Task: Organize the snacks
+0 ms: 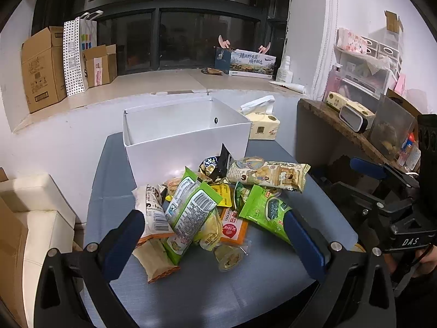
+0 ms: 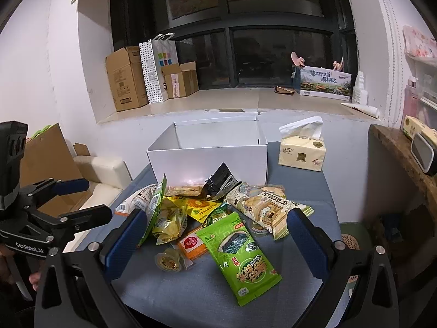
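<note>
A pile of snack packets lies on the blue-grey table [image 1: 114, 196] in front of an open white box [image 1: 188, 134], whose inside shows nothing. In the left wrist view my left gripper [image 1: 213, 218] is open, its blue fingers on either side of a green barcode packet [image 1: 191, 207] and a white packet [image 1: 153, 213]. A long cream biscuit pack [image 1: 270, 173] lies at the right of the pile. My right gripper [image 2: 215, 221] hangs open above the green seaweed packet [image 2: 240, 254], near an orange packet [image 2: 192, 243] and a small jelly cup [image 2: 168, 259].
A yellow tissue pack [image 2: 301, 151] stands right of the white box [image 2: 207, 153]. A wooden shelf [image 2: 401, 147] with a clock sits at the right edge. Cardboard boxes [image 1: 43, 68] and a paper bag line the window ledge. A cream seat [image 1: 35, 205] is left of the table.
</note>
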The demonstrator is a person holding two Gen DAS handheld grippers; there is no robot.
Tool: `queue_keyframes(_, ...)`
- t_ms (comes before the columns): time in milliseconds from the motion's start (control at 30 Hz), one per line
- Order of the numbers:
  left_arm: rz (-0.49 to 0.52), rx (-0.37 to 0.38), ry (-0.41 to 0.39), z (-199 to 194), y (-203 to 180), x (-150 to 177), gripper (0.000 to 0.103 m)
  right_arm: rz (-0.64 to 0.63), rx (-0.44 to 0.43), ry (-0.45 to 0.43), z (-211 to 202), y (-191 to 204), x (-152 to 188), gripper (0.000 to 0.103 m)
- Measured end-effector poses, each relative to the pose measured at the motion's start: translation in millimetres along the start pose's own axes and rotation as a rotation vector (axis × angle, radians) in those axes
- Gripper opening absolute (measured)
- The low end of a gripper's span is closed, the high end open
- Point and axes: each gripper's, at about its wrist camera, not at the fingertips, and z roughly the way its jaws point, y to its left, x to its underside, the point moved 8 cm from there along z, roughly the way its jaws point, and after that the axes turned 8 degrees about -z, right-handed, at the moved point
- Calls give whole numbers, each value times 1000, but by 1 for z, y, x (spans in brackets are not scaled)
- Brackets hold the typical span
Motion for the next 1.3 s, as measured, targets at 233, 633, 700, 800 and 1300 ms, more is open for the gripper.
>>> queue_keyframes(233,-5,-1,-2,-1,3,0,103,-1,-15,18,6,1,5,103)
queue_keyframes(633,5,-1,1,-1,1,0,103,-33,-7,9,4,6,4,103)
queue_keyframes(700,5,0,1,-1,1,0,103,-35,-5,10,4,7,5,103)
queue_keyframes(800,4,0,3,-1,1,0,103,-38,-4,10,4,7,5,103)
queue_keyframes(1300,2,0,8,1,3,5,103,-35,-1,61,20,3,15,103)
